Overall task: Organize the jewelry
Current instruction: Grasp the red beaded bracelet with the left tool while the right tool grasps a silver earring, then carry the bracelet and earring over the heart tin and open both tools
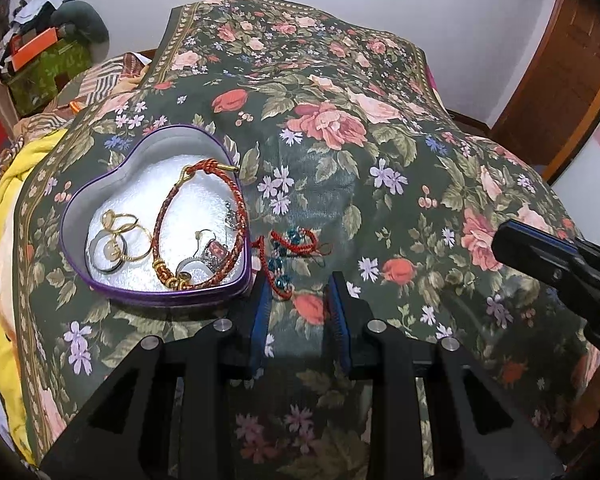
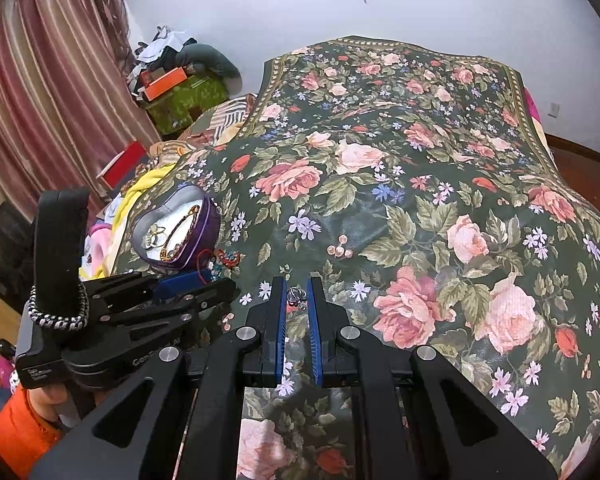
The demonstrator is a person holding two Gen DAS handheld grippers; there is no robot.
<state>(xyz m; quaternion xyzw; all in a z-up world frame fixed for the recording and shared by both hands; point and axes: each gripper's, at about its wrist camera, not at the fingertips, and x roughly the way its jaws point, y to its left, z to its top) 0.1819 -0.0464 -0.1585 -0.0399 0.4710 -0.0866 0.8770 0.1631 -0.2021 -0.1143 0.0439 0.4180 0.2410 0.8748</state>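
Note:
A purple heart-shaped tin (image 1: 100,280) sits on the floral bedcover; it also shows in the right wrist view (image 2: 210,220). It holds a red braided bracelet (image 1: 168,208), gold rings (image 1: 120,232) and small pieces. A red cord bracelet with teal beads (image 1: 288,248) lies on the cover just right of the tin. My left gripper (image 1: 298,284) is open, its fingertips around the near end of that cord. My right gripper (image 2: 297,284) is narrowly open, with a small silver and dark piece of jewelry (image 2: 296,296) between its fingertips; I cannot tell if the pads touch it.
The floral bedcover (image 1: 380,160) spreads over a bed. Yellow and pink cloth (image 1: 4,240) lies at its left edge. Boxes and clutter (image 2: 172,88) stand by the curtain (image 2: 40,100). A wooden door (image 1: 560,80) is at the right.

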